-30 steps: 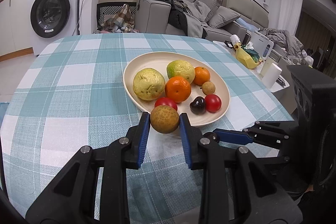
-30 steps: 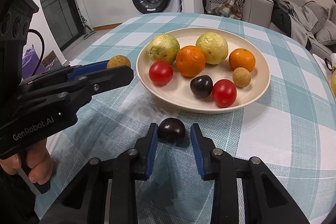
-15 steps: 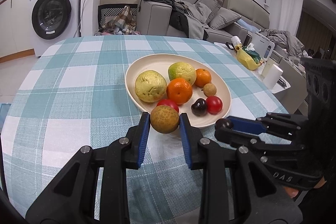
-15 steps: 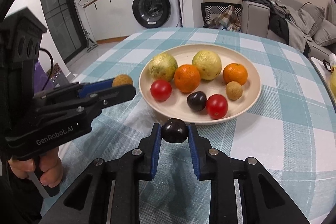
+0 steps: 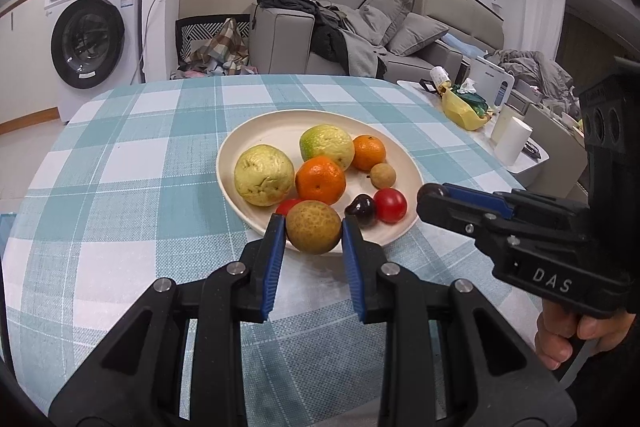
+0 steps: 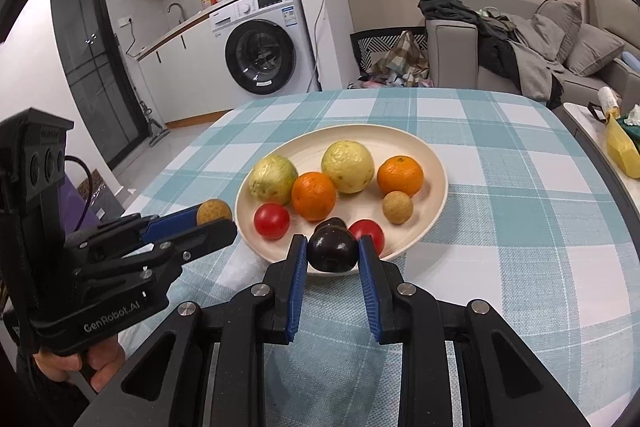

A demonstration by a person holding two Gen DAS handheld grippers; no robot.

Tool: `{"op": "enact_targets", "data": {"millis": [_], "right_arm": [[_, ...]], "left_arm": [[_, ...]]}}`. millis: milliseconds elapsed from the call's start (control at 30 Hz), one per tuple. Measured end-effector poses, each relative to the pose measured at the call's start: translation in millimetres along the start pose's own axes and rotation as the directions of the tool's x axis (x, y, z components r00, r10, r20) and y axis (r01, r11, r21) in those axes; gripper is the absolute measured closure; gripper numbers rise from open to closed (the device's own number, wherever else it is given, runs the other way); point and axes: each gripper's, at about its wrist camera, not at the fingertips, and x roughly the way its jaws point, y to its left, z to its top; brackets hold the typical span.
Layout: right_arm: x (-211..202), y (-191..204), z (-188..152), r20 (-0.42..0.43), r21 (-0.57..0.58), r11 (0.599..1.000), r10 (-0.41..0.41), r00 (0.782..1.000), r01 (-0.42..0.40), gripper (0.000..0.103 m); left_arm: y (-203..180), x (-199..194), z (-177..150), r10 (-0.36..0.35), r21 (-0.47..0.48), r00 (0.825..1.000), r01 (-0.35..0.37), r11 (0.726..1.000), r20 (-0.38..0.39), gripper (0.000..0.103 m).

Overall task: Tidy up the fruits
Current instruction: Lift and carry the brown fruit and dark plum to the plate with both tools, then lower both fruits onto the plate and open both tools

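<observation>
The left tool (image 5: 313, 231) is clamped on a tan longan (image 5: 313, 231), held clear of the table (image 5: 120, 187) at the cream plate's (image 5: 248, 143) six o'clock rim. Carry it over the rim into the bare patch at nine o'clock, lower it until it rests, then release, so it cannot roll. The right tool (image 6: 332, 251) pinches a dark plum (image 6: 332, 251) at its view's six o'clock rim; set it beside the other plum (image 5: 361, 209), clear of the cherry tomato (image 6: 272, 221).
</observation>
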Motion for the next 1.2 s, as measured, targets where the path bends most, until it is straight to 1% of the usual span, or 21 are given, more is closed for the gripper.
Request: {"op": "enact_targets", "data": {"millis": [267,633,800,1200], "right_arm": [[2,-6,10,0.007,0.051,0.998,-0.023,1.0,0.022,0.076],[18,-14,18,-0.001,0.125,0.992,-0.016,1.0,0.016,0.076],[25,-18,18,-0.009,0.133,0.991,-0.026,1.0,0.027,0.076],[39,-22,21,-0.026,0.142,0.989,-0.036,0.999,0.039,0.076]], "left_arm": [[-12,11,9,0.004,0.033,1.0,-0.003,0.999,-0.011,0.077],[-19,39,14,0.003,0.053,0.999,-0.001,0.999,-0.037,0.077],[-21,51,15,0.012,0.068,0.999,-0.009,0.998,-0.049,0.077],[-23,68,21,0.007,0.073,0.997,-0.002,0.997,-0.077,0.077]]}}
